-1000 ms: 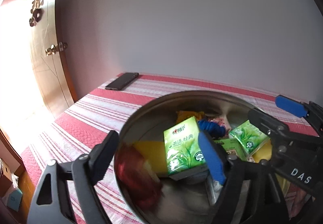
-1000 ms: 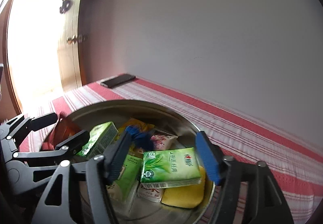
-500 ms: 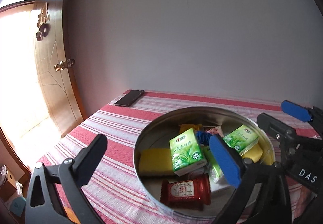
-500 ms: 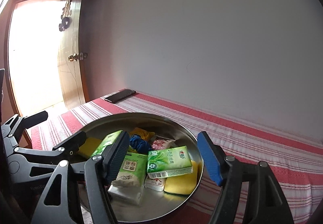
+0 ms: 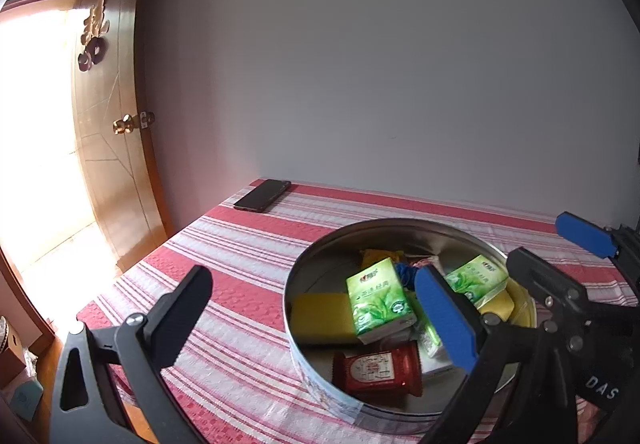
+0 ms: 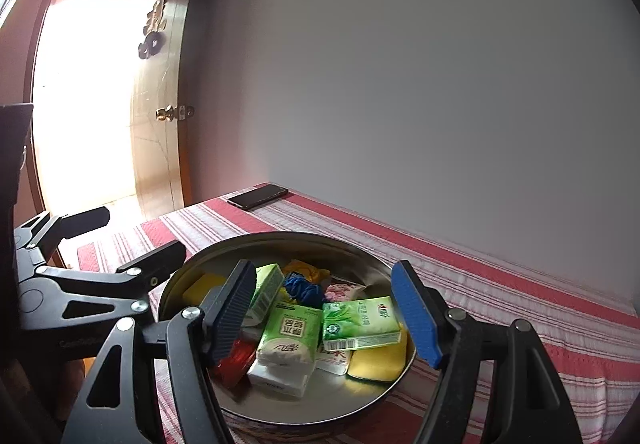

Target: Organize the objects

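Black left gripper and right gripper gape wide, holding nothing

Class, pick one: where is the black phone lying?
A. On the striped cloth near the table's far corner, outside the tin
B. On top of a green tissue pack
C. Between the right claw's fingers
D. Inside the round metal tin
A: the phone lies flat on the striped cloth, well apart from the tin.

Between your fingers: green tissue packs, yellow sponge, red packet, silver tin; red-and-white striped cloth beneath.
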Motion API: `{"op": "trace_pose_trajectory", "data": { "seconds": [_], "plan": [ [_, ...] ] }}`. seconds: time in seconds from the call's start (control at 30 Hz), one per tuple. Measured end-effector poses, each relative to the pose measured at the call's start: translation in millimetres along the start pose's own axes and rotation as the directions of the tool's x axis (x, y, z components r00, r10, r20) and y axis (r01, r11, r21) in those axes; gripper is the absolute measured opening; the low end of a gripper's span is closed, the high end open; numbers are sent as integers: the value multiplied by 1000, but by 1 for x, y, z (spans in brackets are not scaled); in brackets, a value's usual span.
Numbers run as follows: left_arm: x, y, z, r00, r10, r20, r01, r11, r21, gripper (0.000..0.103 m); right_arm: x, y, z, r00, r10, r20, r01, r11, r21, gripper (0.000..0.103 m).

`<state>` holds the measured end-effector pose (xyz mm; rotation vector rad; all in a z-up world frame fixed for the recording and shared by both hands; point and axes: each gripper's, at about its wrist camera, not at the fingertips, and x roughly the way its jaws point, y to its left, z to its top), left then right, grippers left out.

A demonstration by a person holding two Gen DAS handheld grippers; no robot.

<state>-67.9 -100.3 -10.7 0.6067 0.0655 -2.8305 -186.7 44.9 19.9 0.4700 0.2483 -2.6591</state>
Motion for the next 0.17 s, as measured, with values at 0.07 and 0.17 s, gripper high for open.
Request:
{"op": "trace_pose_trajectory", "data": {
  "seconds": [0.07,0.17],
  "plan": [
    [1,0,-1,1000,7,-2,-7,1000,5,103,2,1,-1,1000,1,-4,-1,1000,-4,73],
    [1,1,-2,1000,6,-6,-6,1000,1,103,3,1,-2,1000,0,-8,0,1000,1,73]
  ]
}}
